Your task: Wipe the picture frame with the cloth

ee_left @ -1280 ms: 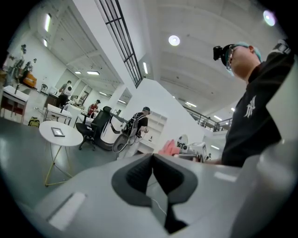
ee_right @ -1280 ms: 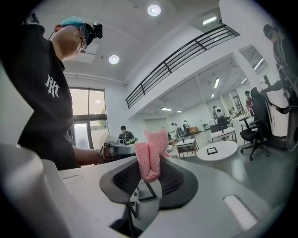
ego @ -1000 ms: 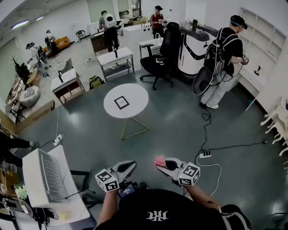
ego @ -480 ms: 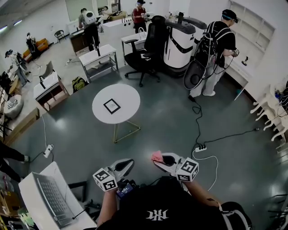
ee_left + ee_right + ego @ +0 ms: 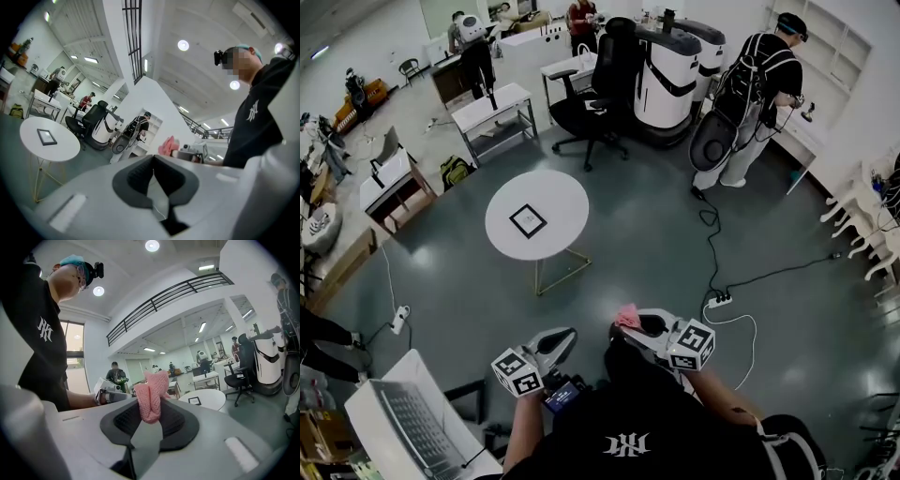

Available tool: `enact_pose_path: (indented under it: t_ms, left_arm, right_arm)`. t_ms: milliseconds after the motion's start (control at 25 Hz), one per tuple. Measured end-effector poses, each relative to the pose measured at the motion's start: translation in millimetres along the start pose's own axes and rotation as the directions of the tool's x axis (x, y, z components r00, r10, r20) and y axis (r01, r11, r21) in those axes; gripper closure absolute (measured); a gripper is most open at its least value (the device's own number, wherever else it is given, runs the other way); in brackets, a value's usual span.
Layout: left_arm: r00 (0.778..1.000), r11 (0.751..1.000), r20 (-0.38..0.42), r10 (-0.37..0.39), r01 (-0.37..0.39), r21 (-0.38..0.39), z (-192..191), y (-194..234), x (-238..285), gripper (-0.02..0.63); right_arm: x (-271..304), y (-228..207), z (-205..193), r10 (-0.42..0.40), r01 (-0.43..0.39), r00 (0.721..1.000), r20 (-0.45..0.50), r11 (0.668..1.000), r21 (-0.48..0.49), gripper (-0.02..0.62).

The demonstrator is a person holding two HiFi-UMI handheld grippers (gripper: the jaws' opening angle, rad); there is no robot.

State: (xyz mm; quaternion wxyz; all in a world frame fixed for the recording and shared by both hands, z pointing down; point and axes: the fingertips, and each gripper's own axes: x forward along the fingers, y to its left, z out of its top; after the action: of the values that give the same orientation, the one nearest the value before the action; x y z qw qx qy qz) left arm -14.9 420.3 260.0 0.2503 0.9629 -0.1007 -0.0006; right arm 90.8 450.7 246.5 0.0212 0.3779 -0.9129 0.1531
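Walking to the round white bench (image 5: 570,208) at 11 o'clock should come first (the small black square picture frame (image 5: 528,221) lies flat there). The right gripper (image 5: 628,328) jaws pinch the pink knitted cloth (image 5: 627,315); hold it tight. The left gripper (image 5: 565,337) jaws sit together, empty.

Pink, mesh-knit cloth (image 5: 151,397); black-edged picture frame (image 5: 528,221), pale centre, on a white surface (image 5: 561,201); dark grey-green floor (image 5: 628,248); black shirt (image 5: 623,412).
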Motion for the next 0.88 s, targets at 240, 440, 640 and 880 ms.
enact_pose_path:
  t_ms: [240, 440, 640, 880]
  left_arm:
    - [1.0, 1.0, -0.008, 0.012, -0.012, 0.018, 29.3, 34.5, 20.8, 0.603]
    - [0.999, 0.998, -0.008, 0.036, -0.035, 0.055, 69.1, 70.0, 49.0, 0.603]
    - [0.997, 0.994, 0.013, 0.071, -0.072, 0.085, 113.9, 100.1, 75.6, 0.603]
    - [0.991, 0.988, 0.02, 0.131, -0.132, 0.081, 145.9, 145.1, 103.2, 0.603]
  right_arm:
    - [26.9, -43.6, 18.1, 0.012, -0.012, 1.0, 0.029, 1.0, 0.002, 0.509]
    - [51.5, -90.6, 49.9, 0.042, -0.041, 0.997, 0.06, 0.999, -0.015, 0.509]
    - [76.3, -139.3, 78.1, 0.091, -0.089, 0.993, 0.069, 0.996, -0.024, 0.509]
    - [103.2, -198.7, 109.0, 0.135, -0.132, 0.986, 0.098, 0.99, -0.041, 0.509]
